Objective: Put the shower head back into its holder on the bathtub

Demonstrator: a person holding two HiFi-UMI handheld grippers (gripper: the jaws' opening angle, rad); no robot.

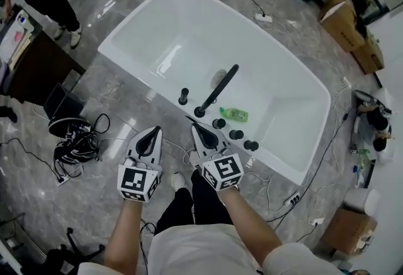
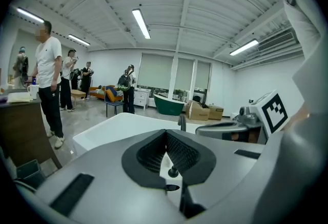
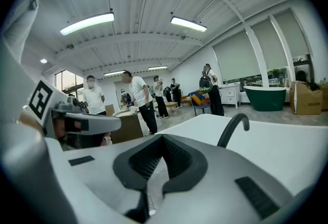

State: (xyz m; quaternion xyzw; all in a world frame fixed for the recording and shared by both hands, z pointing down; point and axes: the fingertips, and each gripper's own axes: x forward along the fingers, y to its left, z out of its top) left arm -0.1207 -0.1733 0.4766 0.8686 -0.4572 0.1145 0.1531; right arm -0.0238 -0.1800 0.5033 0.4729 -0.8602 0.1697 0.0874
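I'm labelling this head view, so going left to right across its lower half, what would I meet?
Black cable tangle → left gripper → right gripper → three black knobs → cardboard box.

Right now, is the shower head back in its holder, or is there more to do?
Seemingly done: a black upright piece, probably the shower head, stands on the bathtub rim beside the spout, and no loose hose shows. In hand: nothing; the left gripper and right gripper are both shut, empty, away from the tub. Left: likely nothing, though I can't confirm it's fully seated.
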